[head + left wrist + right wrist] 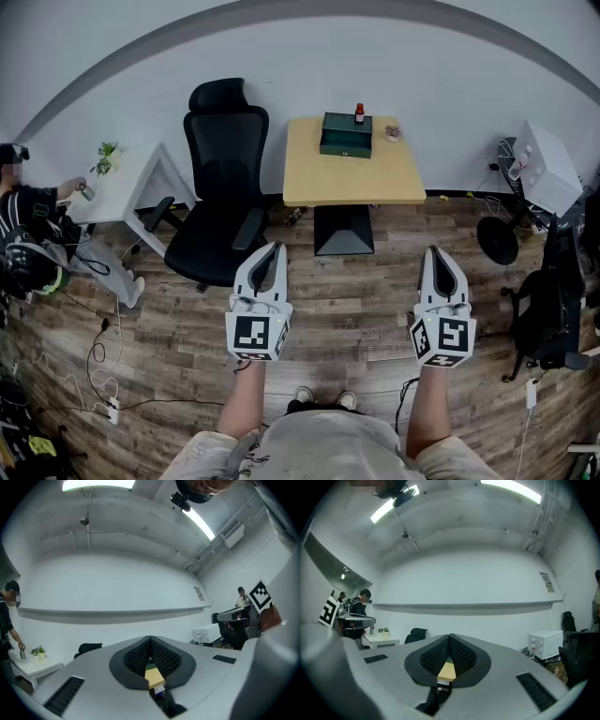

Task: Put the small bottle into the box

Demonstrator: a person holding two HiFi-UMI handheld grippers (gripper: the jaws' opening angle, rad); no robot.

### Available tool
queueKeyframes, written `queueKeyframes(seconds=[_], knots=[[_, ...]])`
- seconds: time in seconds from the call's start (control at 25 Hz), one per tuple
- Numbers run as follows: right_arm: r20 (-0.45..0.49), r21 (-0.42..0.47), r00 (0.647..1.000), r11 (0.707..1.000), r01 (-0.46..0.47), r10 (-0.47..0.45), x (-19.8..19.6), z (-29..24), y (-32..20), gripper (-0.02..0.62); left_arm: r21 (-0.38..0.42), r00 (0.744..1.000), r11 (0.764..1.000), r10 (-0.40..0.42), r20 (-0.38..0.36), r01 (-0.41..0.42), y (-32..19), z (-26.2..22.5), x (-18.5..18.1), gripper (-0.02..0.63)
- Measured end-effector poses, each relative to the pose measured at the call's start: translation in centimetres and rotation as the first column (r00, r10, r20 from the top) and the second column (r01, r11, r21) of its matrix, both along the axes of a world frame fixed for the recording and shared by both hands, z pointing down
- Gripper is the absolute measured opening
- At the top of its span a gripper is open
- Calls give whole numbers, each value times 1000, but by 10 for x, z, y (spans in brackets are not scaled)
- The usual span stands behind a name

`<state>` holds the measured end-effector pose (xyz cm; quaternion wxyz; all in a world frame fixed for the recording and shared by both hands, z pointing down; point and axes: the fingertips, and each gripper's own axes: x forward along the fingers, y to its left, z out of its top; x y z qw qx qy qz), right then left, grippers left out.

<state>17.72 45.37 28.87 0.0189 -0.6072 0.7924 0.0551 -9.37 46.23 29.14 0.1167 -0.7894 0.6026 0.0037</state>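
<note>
1. The left gripper (pixel 271 247) and the right gripper (pixel 437 253) are held out about level over the wooden floor (pixel 356 309). Each is clenched, with nothing between its jaws. One must be opened before anything can be taken.
2. The table (pixel 352 183) is well apart from both grippers, so it probably has to be walked up to first.
3. The black chair (pixel 225 178) stands just left of the table, so a straight approach is judged safest.
4. The green box (pixel 345 137) sits toward the table's far edge. The small bottle (pixel 359 113) stands upright at the box's far right corner, and whether they touch cannot be told.
5. The bottle is best gripped on its body below the red cap, kept upright, lifted over the wall and lowered in gently.
</note>
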Motion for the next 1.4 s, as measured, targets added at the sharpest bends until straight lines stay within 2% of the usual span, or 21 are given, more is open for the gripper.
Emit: queueKeyframes(seconds=[0.36, 0.88, 0.92, 0.96, 1.0, 1.16, 1.4], knots=[[-13, -1, 1000, 1000, 15, -15, -38, 2, 20, 15, 15, 1000, 1000, 7, 8, -7, 19, -4, -25, 7], [-27, -13, 1000, 1000, -13, 13, -54, 16, 19, 18, 4, 1000, 1000, 4, 10, -4, 20, 1, -40, 8], [-27, -10, 1000, 1000, -14, 13, -56, 16, 19, 52, 2, 1000, 1000, 5, 10, -5, 20, 2, -41, 7], [-25, -8, 1000, 1000, -12, 12, -58, 17, 19, 129, 0, 1000, 1000, 6, 11, -6, 21, 3, -42, 8], [-22, -8, 1000, 1000, -12, 11, -59, 17, 18, 170, -2, 1000, 1000, 8, 11, -8, 21, 4, -43, 6], [-16, -8, 1000, 1000, -16, 16, -67, 20, 15, 249, -8, 1000, 1000, 3, 9, -3, 21, 5, -52, 7], [-39, -19, 999, 1000, -1, 0, -87, 25, 16, 250, -12, 1000, 1000, 0, 4, 0, 20, 10, -70, 8]])
